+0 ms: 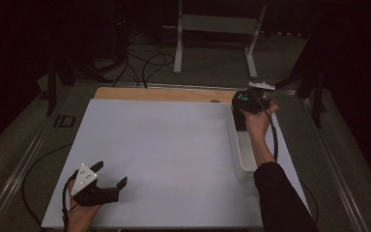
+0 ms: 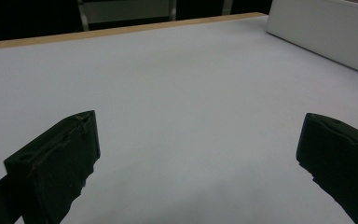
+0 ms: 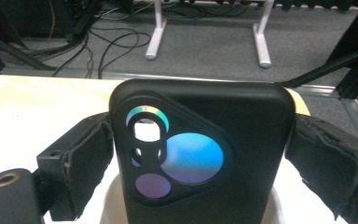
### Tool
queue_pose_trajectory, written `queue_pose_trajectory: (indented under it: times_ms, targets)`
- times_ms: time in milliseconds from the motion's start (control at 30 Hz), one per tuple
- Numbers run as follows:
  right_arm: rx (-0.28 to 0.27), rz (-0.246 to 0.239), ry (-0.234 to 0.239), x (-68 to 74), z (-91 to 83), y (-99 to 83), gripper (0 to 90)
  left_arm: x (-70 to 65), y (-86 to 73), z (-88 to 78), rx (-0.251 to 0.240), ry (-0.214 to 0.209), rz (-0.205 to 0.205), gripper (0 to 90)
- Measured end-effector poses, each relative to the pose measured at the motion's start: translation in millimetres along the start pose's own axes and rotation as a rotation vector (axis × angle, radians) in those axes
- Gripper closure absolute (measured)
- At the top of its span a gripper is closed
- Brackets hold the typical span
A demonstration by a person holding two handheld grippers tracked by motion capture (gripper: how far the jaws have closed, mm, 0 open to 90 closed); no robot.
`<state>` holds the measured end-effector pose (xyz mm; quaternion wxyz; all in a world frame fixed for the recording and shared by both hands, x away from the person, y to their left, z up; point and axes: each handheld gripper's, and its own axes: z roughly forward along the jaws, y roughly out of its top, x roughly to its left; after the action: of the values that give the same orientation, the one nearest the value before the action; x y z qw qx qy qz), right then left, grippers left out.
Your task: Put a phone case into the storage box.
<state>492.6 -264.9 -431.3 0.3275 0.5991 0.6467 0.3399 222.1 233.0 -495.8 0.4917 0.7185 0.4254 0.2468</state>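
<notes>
Our left gripper (image 1: 111,181) hovers low over the white table (image 1: 164,145) near its front left corner, jaws spread wide with nothing between them. Our right gripper (image 3: 200,154) clamps the sides of a black phone case (image 3: 200,149) standing upright over the far end of the white tray (image 1: 244,154). We read no writing; its triangular camera cutout shines iridescent blue-green.
</notes>
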Motion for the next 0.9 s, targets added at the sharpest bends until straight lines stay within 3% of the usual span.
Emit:
queue_pose_trajectory:
  times_ms: [467,900]
  targets:
    - [-0.030,-0.013,0.019,-1.3,-7.2,3.8,7.5,0.0,0.5,-0.8,-0.003,0.004,-0.001,0.0]
    - [-0.052,-0.069,0.011,2.2,-21.8,6.8,7.5,-0.3,0.7,-0.4,0.001,0.006,0.002,0.0]
